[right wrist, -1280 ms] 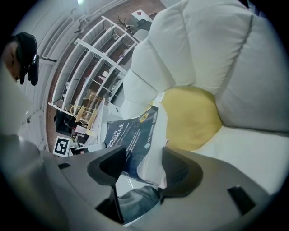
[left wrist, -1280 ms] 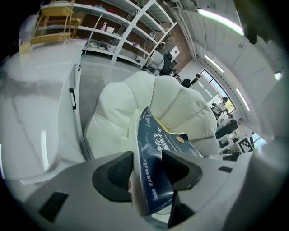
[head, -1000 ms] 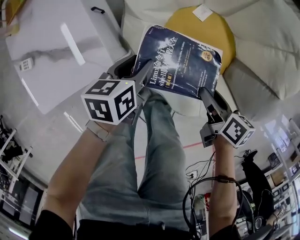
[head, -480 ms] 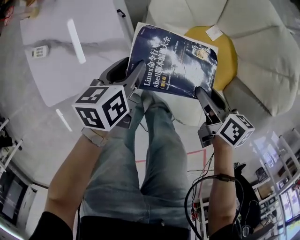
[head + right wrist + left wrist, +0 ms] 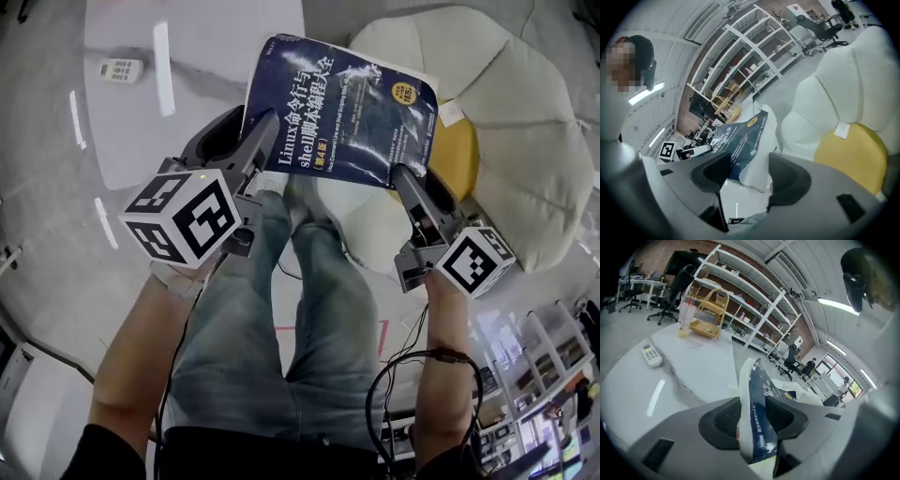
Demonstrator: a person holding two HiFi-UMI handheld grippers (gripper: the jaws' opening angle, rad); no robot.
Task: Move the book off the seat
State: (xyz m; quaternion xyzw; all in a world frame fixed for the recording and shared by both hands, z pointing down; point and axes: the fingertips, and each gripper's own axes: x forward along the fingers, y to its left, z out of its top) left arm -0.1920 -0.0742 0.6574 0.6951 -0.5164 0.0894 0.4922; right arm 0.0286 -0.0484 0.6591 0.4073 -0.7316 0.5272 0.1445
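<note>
White metal shelving (image 5: 754, 298) lines a brick wall (image 5: 651, 261) beyond the jaws, strip lights (image 5: 836, 303) overhead, a pale bench (image 5: 693, 369) just ahead.

One dark-blue paperback book (image 5: 342, 112), one white remote control (image 5: 122, 68), one white petal-shaped cushioned seat (image 5: 525, 131), one pale marbled table (image 5: 216, 37) and two grey grippers, left gripper (image 5: 265, 131) and right gripper (image 5: 405, 180), are counted.

head view looks steeply down, both gripper views look close along their jaws; all share the book (image 5: 342, 112).
</note>
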